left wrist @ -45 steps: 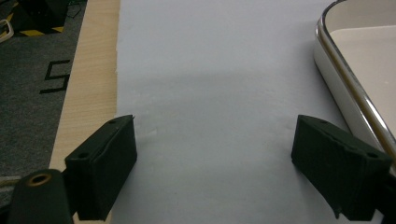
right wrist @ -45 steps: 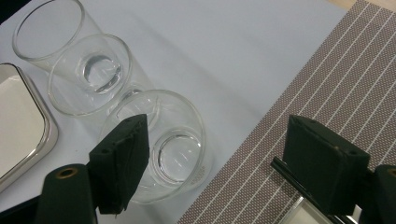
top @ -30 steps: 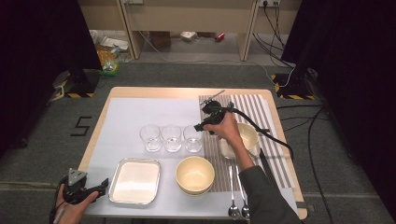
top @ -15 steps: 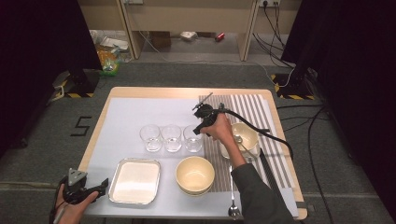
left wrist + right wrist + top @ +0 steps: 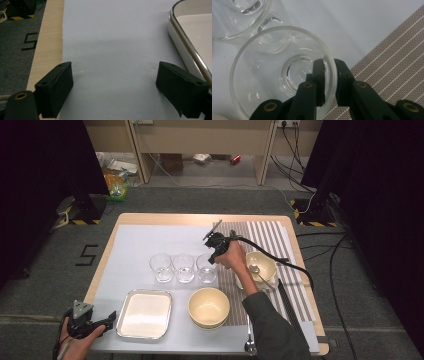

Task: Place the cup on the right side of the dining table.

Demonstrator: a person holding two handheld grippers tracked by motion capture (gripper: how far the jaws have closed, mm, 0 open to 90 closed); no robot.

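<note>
Listing what we see from the high view first: a table [image 5: 107, 270] with a pale sheet, three clear glasses in a row, the rightmost glass [image 5: 206, 268] just beside a striped mat [image 5: 280, 245]. Our right gripper [image 5: 212, 254] sits at that glass, its cable trailing right across the mat. A white bowl [image 5: 262, 266] with a spoon [image 5: 254, 269] in it stands on the mat behind the hand. A yellow bowl [image 5: 209, 307] stands at the mat's near left corner, a rectangular tray [image 5: 144, 314] left of it, and another spoon [image 5: 249, 342] lies at the near edge. Our left gripper [image 5: 102, 322] rests off the near left corner, pointing toward the tray.

Item, right gripper view: the glass [image 5: 282, 72] seen from above, upright, with one jaw inside the rim and one outside. The right gripper [image 5: 329, 72] has just been closing and now pinches the glass wall between its pads, a grip we could not judge from above. A second glass [image 5: 242, 17] stands just behind, and the mat [image 5: 392, 55] runs to the right.

Item, left gripper view: the left gripper [image 5: 115, 80] with jaws wide apart and nothing between them, over the bare pale sheet [image 5: 112, 37]. The tray's rim [image 5: 185, 42] curves in at right, and the table's wooden edge [image 5: 50, 37] at left
</note>
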